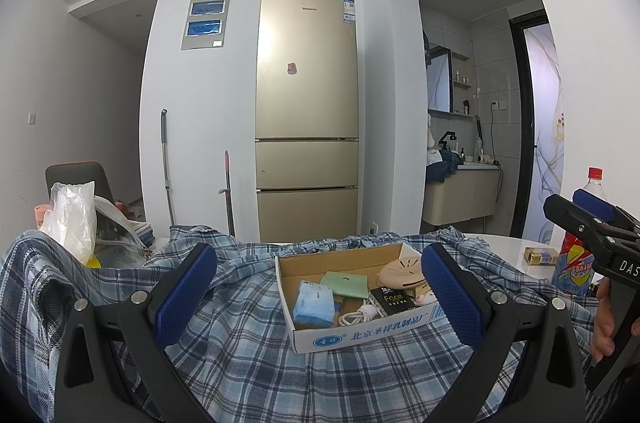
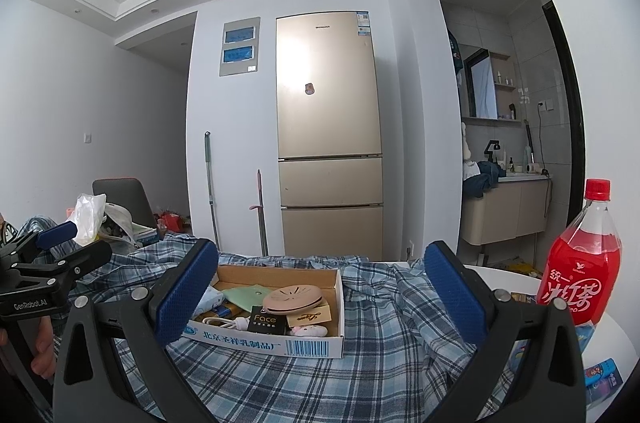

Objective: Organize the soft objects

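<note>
A blue plaid shirt (image 1: 248,355) lies spread and rumpled over the white table; it also shows in the right wrist view (image 2: 372,307). A shallow cardboard box (image 1: 360,337) of small items sits on the shirt, also in the right wrist view (image 2: 280,345). My left gripper (image 1: 320,297) is open and empty, hovering over the shirt with the box between its fingers. My right gripper (image 2: 320,297) is open and empty, just above the shirt and the box. Each gripper shows at the edge of the other's view, the right one (image 1: 588,219) and the left one (image 2: 68,243).
A red drink bottle (image 2: 576,271) stands at the table's right, by a small yellow box (image 1: 540,256) and blue packets (image 2: 604,377). Plastic bags (image 1: 74,219) and a chair (image 2: 120,199) are at the left. A gold fridge (image 1: 308,119) stands behind.
</note>
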Tool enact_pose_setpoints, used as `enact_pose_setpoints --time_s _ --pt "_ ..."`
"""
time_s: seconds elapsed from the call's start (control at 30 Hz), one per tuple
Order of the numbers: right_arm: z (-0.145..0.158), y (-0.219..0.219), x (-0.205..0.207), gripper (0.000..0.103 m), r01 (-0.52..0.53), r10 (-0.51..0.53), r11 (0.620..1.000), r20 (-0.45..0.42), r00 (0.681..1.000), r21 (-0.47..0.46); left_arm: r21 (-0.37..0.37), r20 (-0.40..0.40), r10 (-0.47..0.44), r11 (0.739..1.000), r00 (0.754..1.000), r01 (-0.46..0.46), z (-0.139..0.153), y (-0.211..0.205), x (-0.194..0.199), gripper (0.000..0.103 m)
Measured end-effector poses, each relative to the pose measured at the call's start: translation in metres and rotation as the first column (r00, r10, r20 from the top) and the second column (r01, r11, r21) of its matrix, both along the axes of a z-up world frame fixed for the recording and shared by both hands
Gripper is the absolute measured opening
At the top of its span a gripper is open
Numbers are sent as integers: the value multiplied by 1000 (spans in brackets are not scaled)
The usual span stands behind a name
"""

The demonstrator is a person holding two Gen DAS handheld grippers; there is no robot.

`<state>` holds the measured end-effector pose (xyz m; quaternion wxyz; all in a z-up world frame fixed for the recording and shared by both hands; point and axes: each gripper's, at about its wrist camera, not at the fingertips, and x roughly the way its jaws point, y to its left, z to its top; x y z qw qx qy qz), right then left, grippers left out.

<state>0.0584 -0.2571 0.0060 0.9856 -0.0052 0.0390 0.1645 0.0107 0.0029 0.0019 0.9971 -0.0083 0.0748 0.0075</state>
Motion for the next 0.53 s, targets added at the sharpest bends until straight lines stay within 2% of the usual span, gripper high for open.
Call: enact_pose_setpoints --time_s 0.53 --pt "-1 0 0 103 2 -2 1000 -3 1000 2 -6 -7 3 1000 1000 -3 -2 3 0 103"
